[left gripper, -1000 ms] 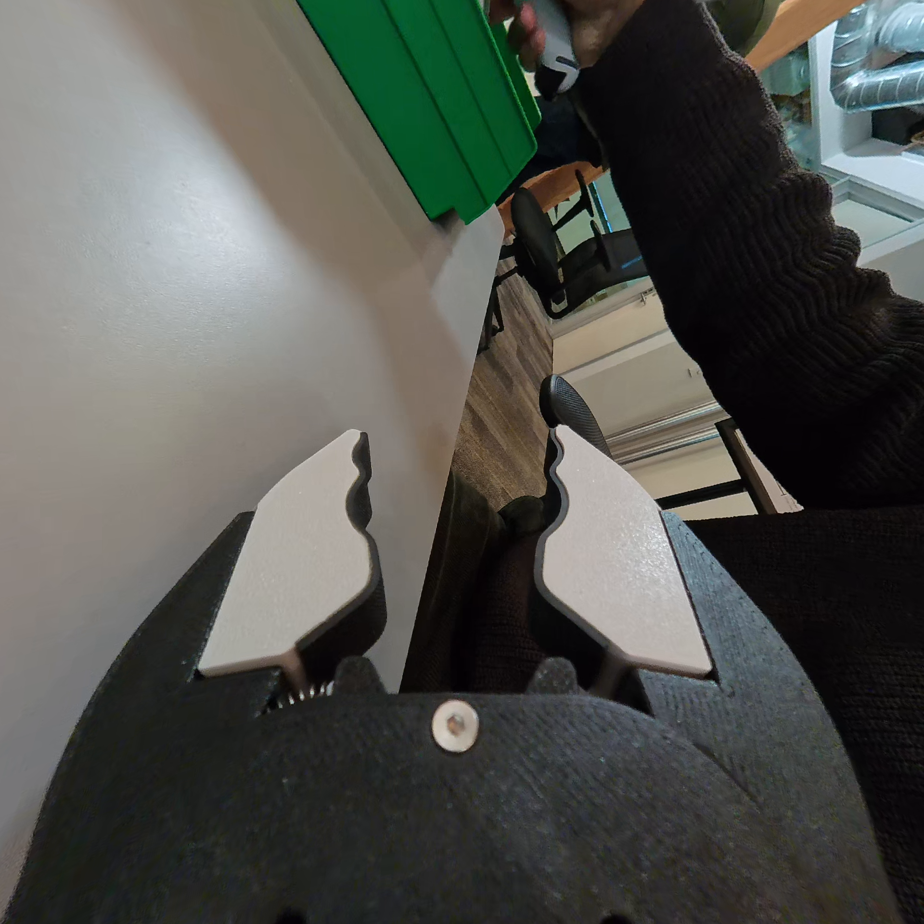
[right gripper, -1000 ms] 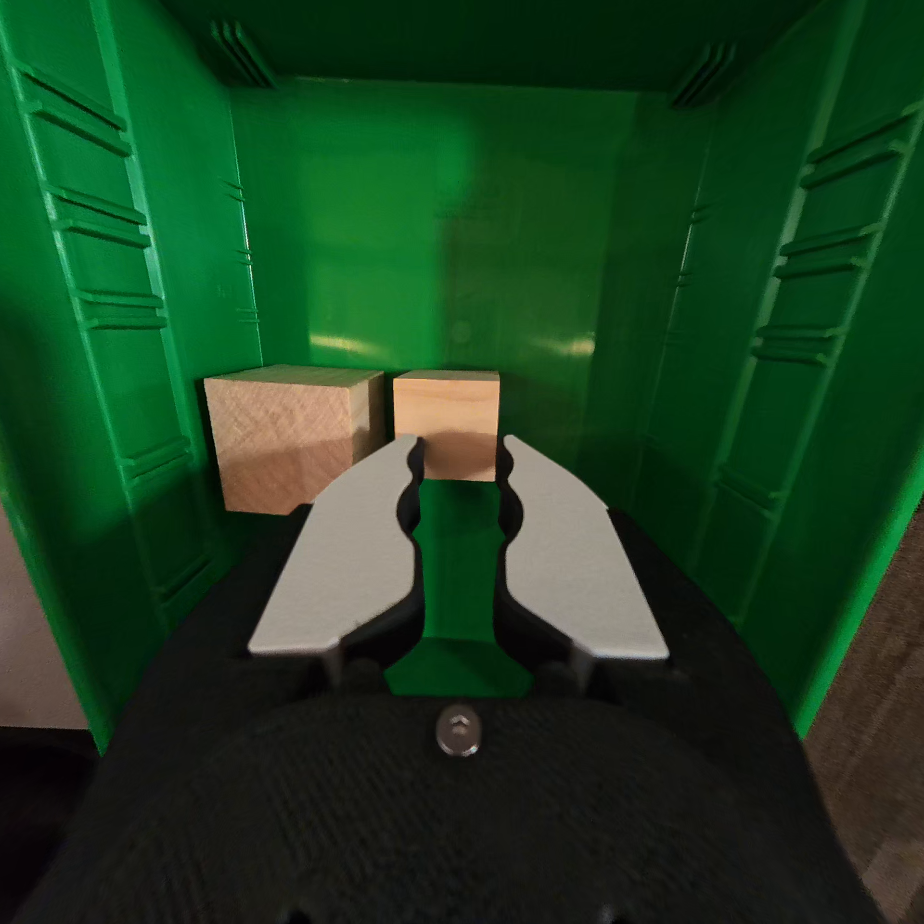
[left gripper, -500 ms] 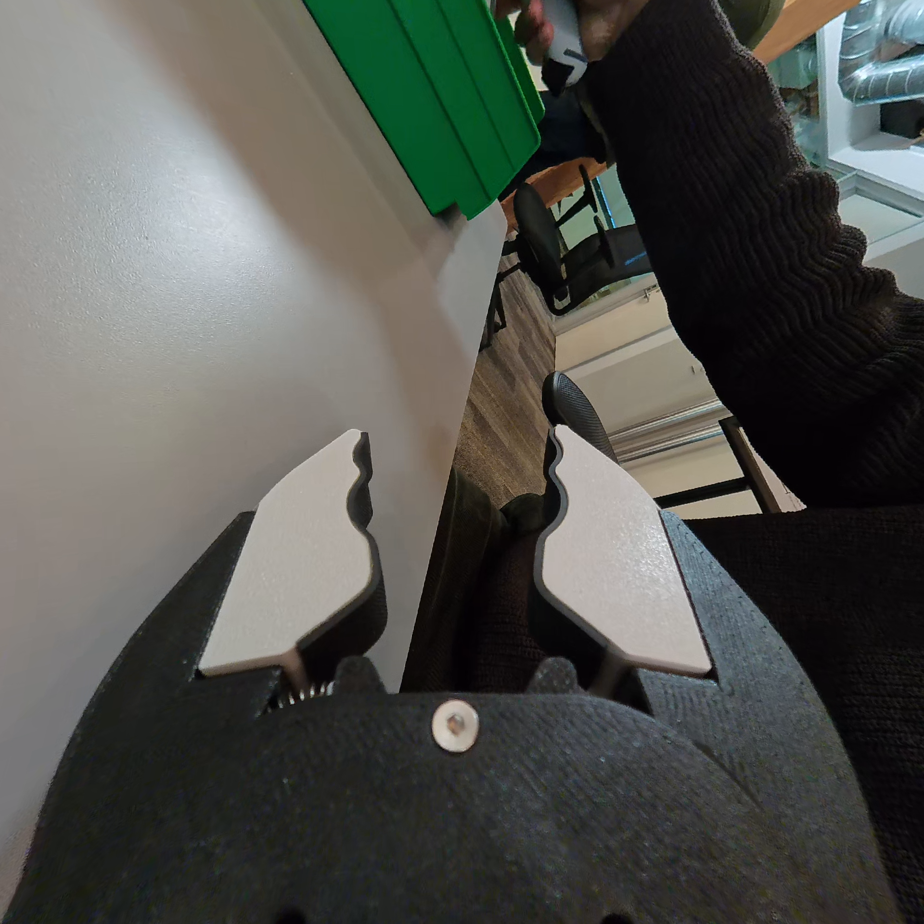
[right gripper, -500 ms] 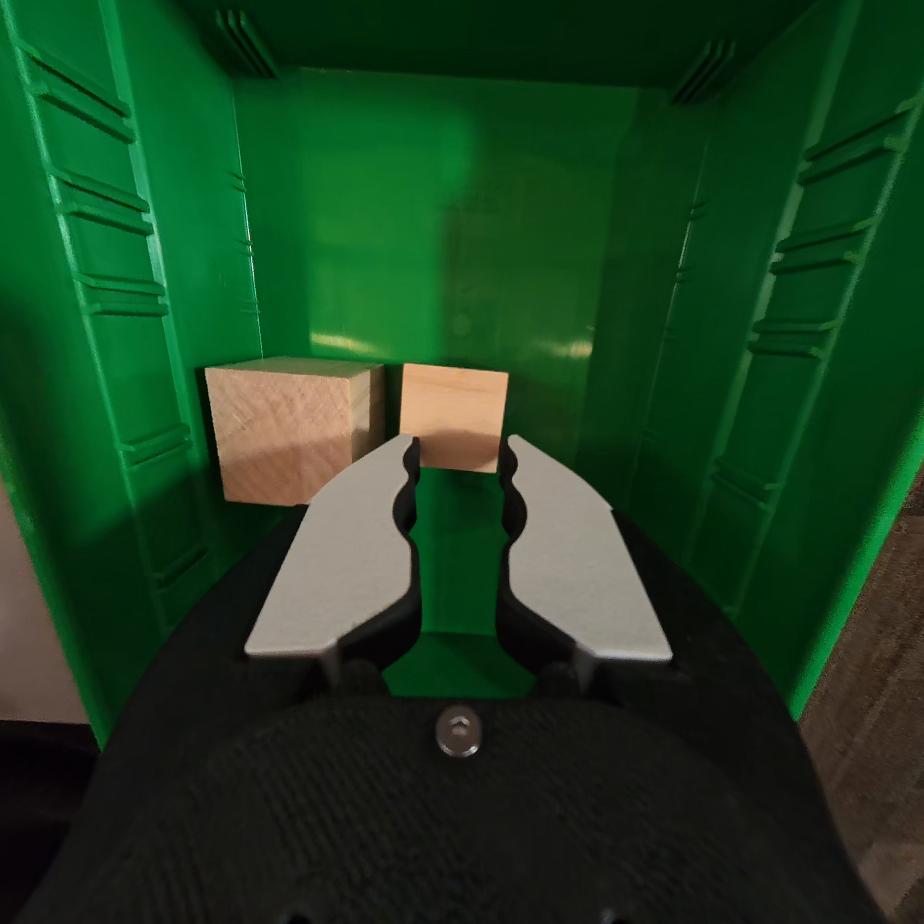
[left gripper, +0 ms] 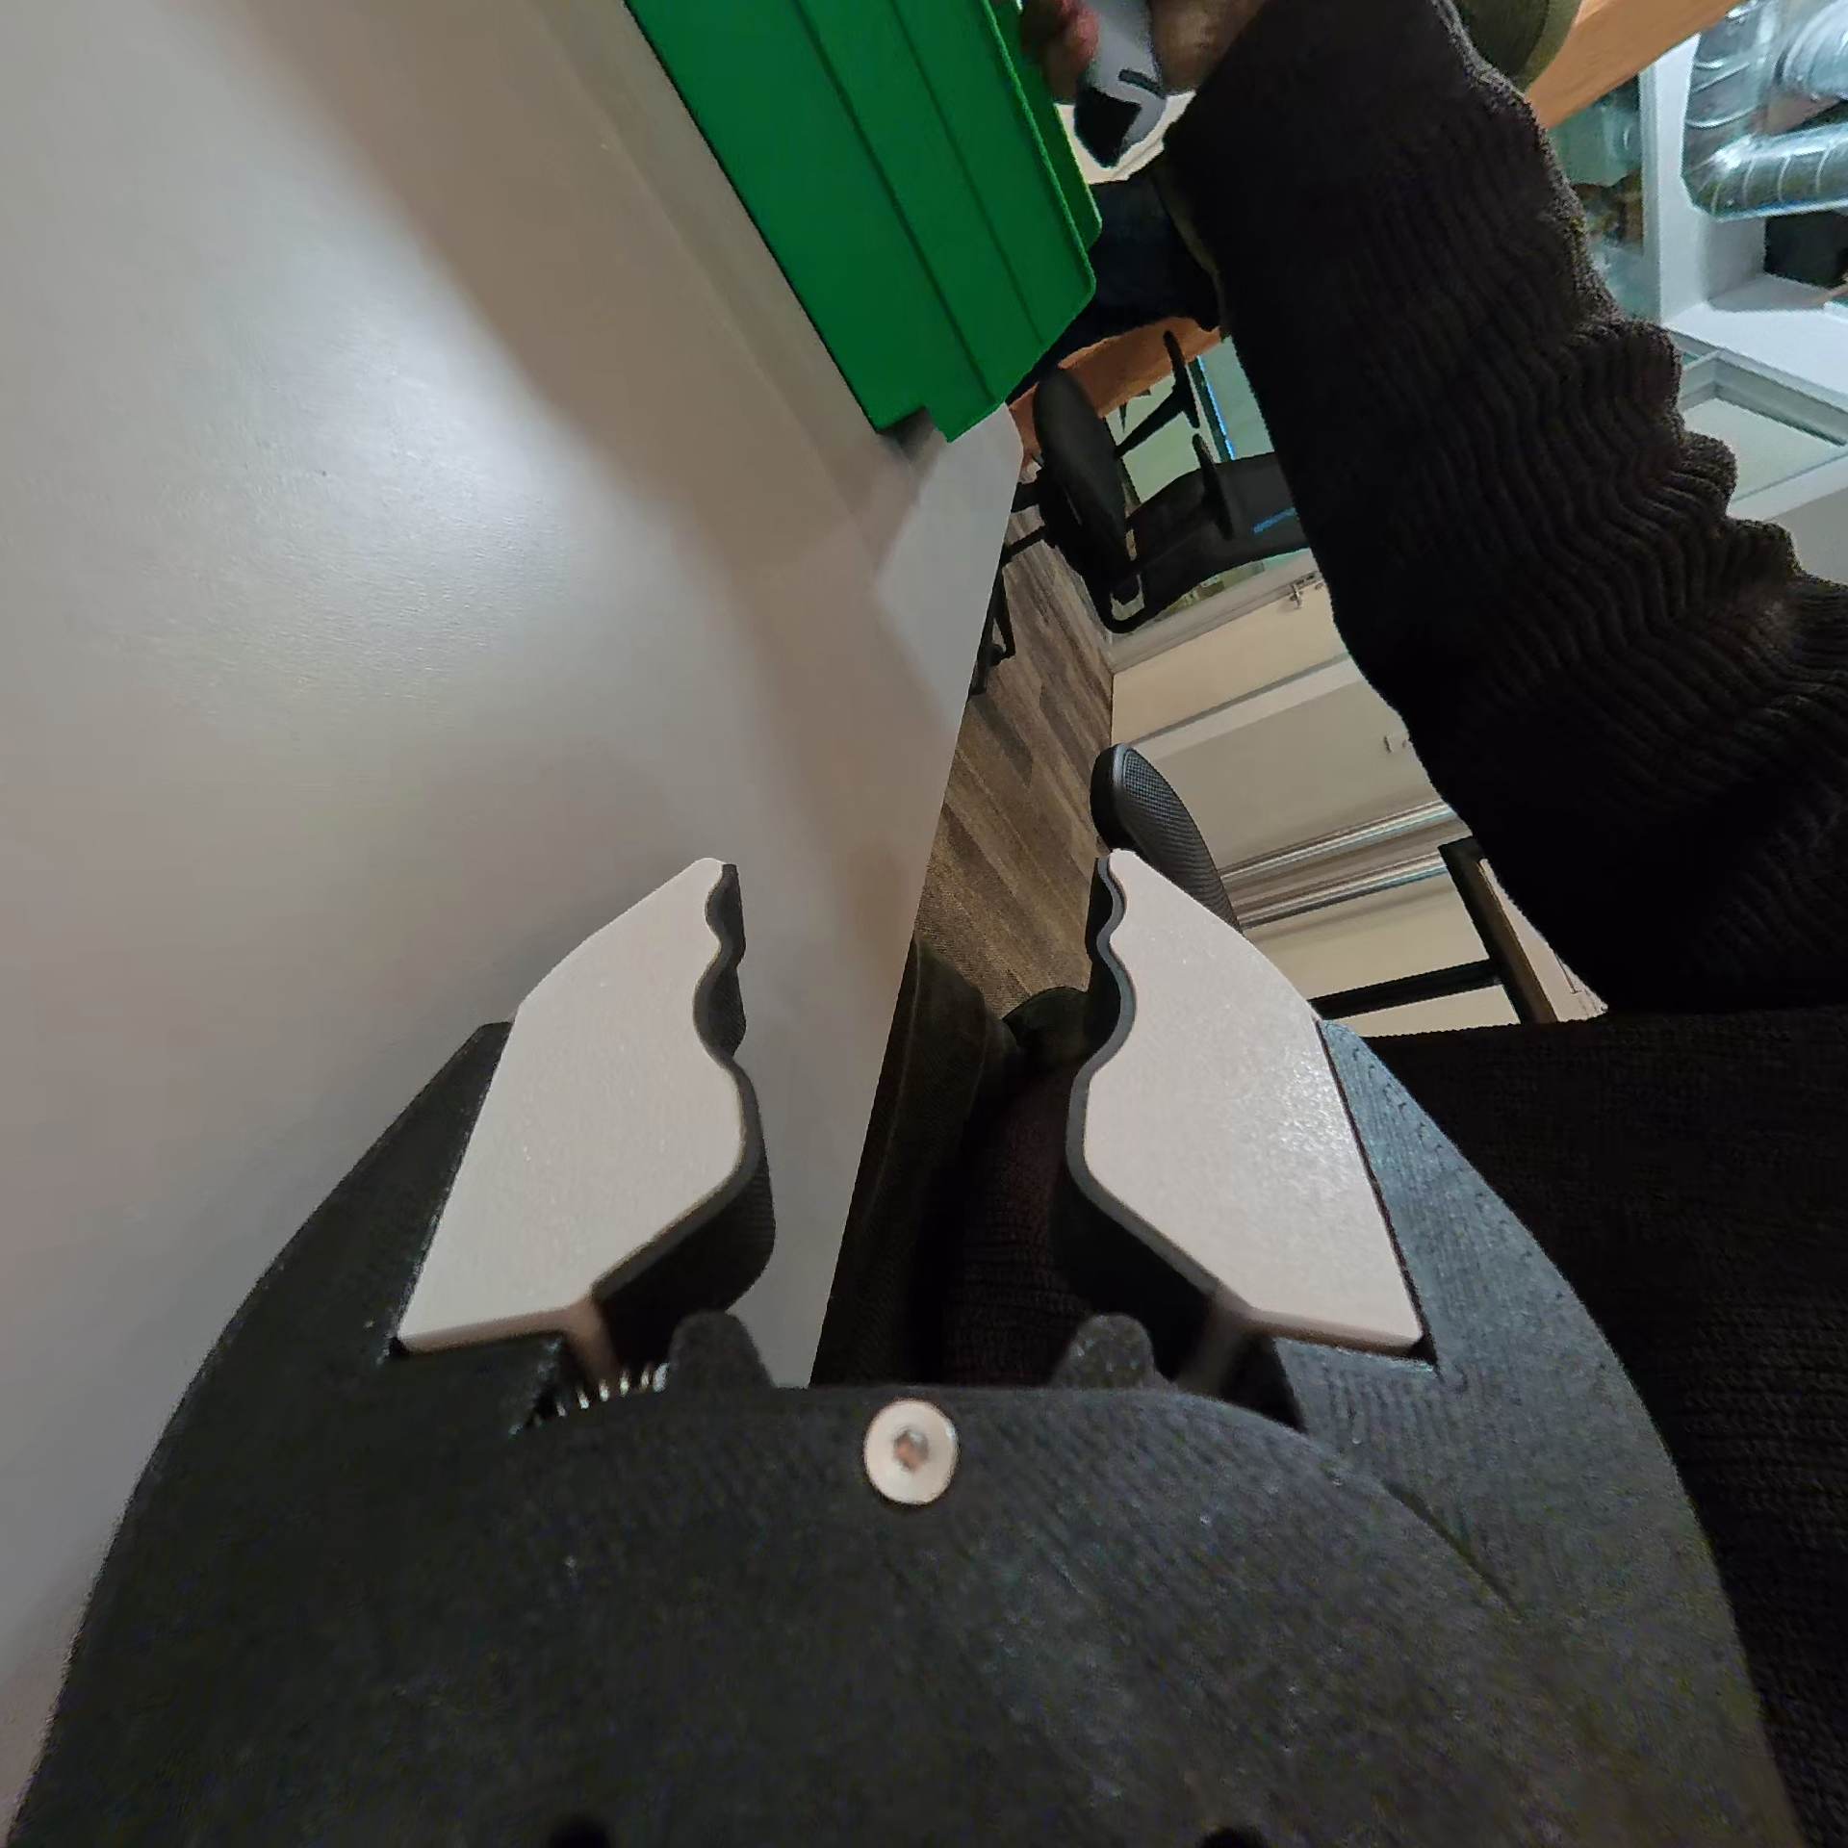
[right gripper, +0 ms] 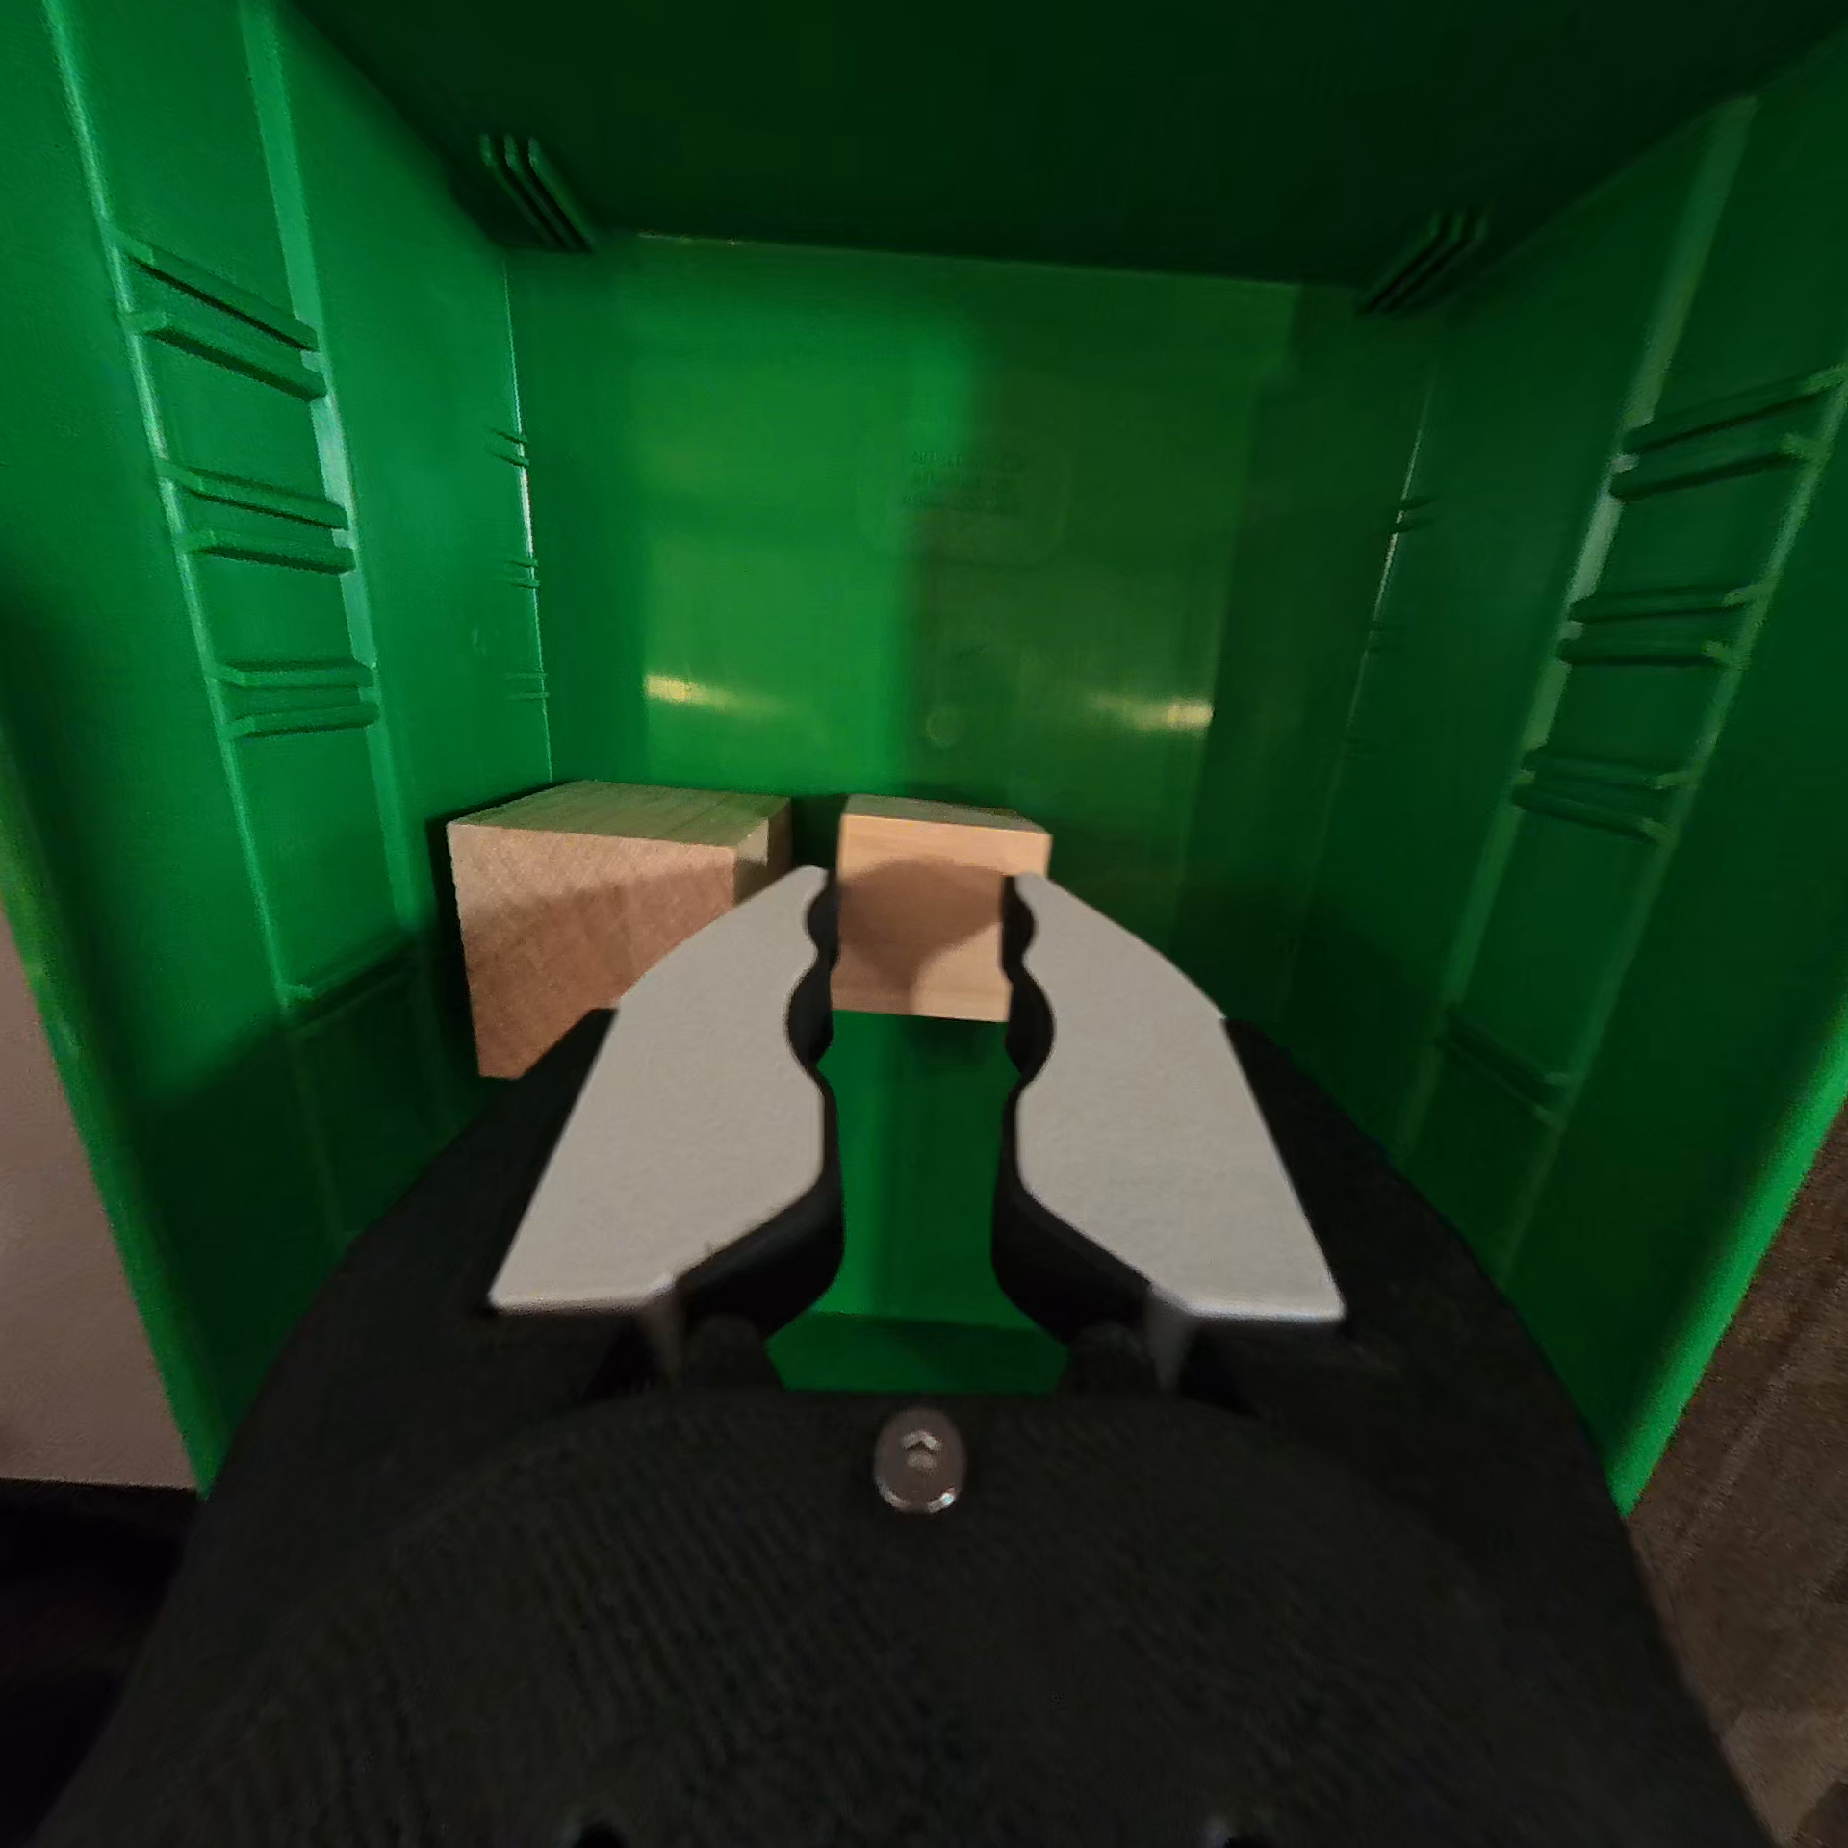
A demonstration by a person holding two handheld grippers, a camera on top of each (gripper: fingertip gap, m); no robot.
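My right gripper reaches into a green bin lying on its side. Its jaws stand partly open. A small wooden cube sits at the fingertips, close against the bin's back wall. I see no pad pressing on it. A larger wooden cube stands to its left, near the bin's left wall. My left gripper is open and empty. It hangs beside the edge of a white table. The green bin also shows in the left wrist view, on the table.
A person's arm in a black knit sleeve reaches to the bin. Black office chairs stand on the wood-look floor beyond the table edge. The bin's ribbed side walls close in on both sides of my right gripper.
My right gripper has moved deeper into the bin and its jaws have widened slightly. The small cube now lies at the fingertips rather than ahead of them. The left gripper has held still.
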